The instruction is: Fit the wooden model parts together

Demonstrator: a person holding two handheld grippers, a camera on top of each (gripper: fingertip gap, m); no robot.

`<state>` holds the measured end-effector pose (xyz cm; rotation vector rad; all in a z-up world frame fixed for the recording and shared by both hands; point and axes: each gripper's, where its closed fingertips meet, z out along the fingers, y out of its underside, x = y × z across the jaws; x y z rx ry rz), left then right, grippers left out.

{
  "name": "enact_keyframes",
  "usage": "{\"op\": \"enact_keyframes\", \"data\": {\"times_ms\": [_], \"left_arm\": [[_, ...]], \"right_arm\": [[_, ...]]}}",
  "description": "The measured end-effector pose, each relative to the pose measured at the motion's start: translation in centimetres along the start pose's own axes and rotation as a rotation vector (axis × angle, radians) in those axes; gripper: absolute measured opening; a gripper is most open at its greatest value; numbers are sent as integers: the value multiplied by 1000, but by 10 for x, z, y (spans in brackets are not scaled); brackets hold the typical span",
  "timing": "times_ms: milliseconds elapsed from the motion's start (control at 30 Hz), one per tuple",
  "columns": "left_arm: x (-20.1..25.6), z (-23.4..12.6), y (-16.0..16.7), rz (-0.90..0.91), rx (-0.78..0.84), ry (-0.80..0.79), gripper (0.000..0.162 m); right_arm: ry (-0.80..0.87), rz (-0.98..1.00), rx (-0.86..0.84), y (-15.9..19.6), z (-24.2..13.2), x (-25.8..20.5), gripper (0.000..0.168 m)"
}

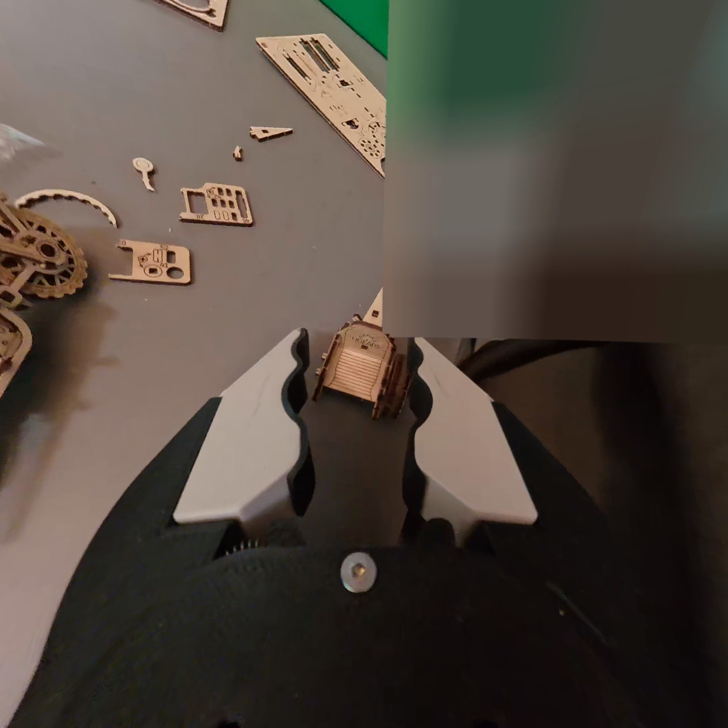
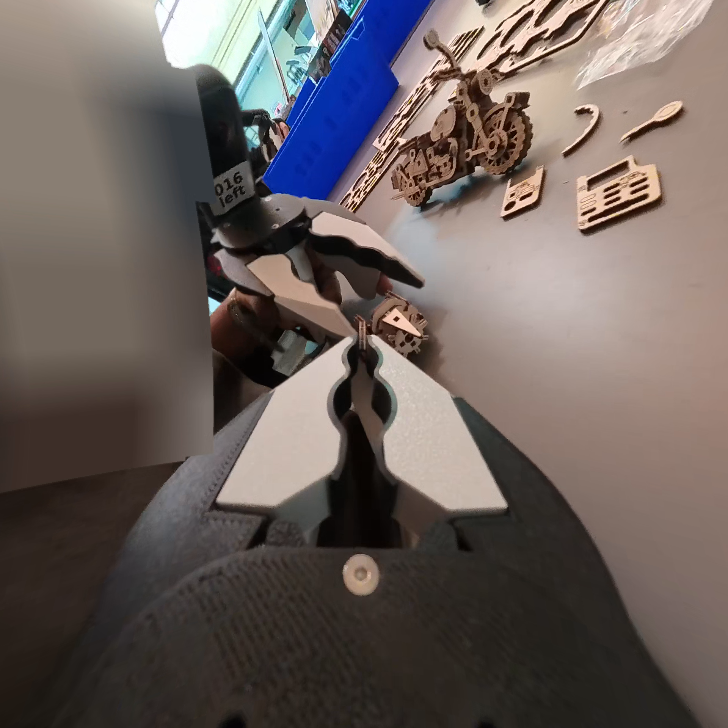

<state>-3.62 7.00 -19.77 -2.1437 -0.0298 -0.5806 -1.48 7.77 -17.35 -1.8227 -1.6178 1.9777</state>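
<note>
A small boxy wooden sub-assembly [image 1: 360,374] with a slatted face sits on the grey table [image 1: 236,315]. My left gripper [image 1: 356,346] is open with one finger on each side of it; the right finger is close against it and the left finger stands apart. In the right wrist view the sub-assembly [image 2: 402,325] lies just beyond my right gripper [image 2: 362,340], which is shut on a thin flat wooden piece [image 2: 361,335] held edge-on at its tips. The left gripper [image 2: 388,307] shows there too, open over the sub-assembly.
A built wooden motorcycle [image 2: 465,145] stands at the back, seen partly in the left wrist view [image 1: 35,260]. Loose flat parts lie around: two slotted panels [image 1: 216,205] [image 1: 153,264], an arc [image 1: 67,201], a cut-out sheet [image 1: 335,98]. A blue bin [image 2: 335,118] is beyond the table edge. About 12 cm separates my left fingertips from the arc [image 1: 67,201]. It is also in sight in the right wrist view [image 2: 592,122].
</note>
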Motion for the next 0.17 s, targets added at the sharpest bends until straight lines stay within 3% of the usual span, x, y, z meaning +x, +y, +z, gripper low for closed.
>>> {"op": "enact_keyframes", "data": {"times_ms": [167], "left_arm": [[2, -3, 3, -74, -16, 93, 43]], "right_arm": [[10, -23, -46, 4, 6, 4, 0]]}}
